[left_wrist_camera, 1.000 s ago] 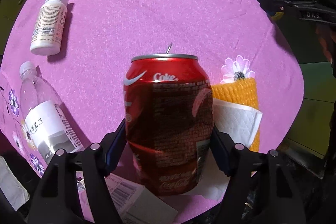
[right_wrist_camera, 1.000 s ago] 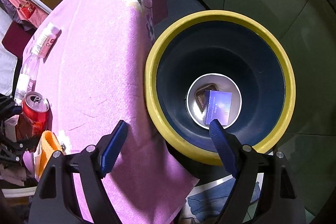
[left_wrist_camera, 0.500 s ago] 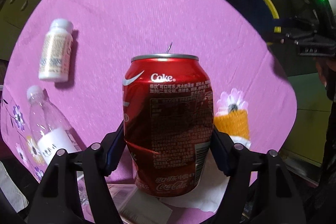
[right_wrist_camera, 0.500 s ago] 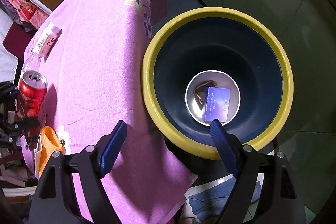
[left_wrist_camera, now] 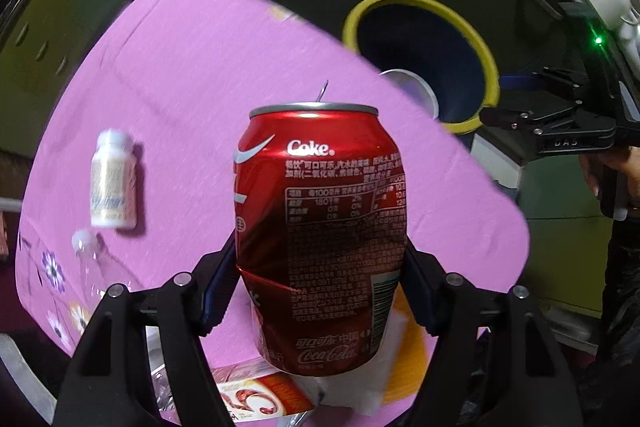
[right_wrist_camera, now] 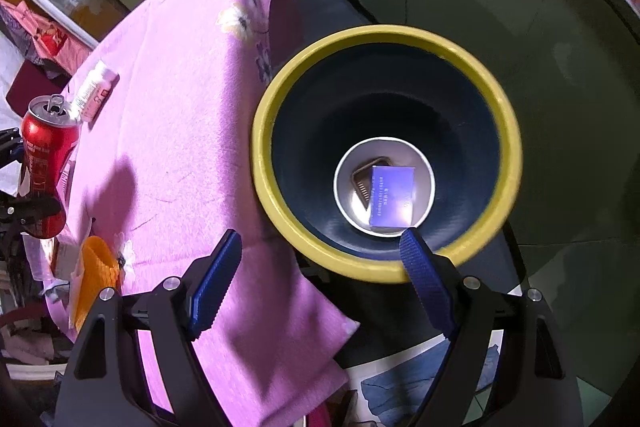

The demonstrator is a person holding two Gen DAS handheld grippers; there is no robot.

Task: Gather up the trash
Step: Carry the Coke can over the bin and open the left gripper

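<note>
My left gripper [left_wrist_camera: 320, 287] is shut on a dented red Coke can [left_wrist_camera: 320, 227], held upright in the air above the pink tablecloth [left_wrist_camera: 192, 75]; the same can [right_wrist_camera: 48, 163] shows at the left edge of the right wrist view. A dark bin with a yellow rim [right_wrist_camera: 384, 35] stands on the floor beside the table, with a blue box [right_wrist_camera: 392, 197] and a white cup at its bottom. My right gripper [right_wrist_camera: 320, 279] hangs open and empty over the table corner and the bin's near rim. In the left wrist view the bin [left_wrist_camera: 420, 47] lies beyond the table's far right edge.
A white pill bottle [left_wrist_camera: 112, 183] and a clear water bottle [left_wrist_camera: 96, 267] lie on the cloth at left. An orange mesh sleeve [right_wrist_camera: 94, 267] with white paper and a printed packet [left_wrist_camera: 256, 395] sit near the front edge. Dark tiled floor [right_wrist_camera: 560, 107] surrounds the bin.
The left gripper has lifted the can off the cloth and risen, so the table looks smaller and the bin has come into view. The right gripper shifted slightly by the bin.
</note>
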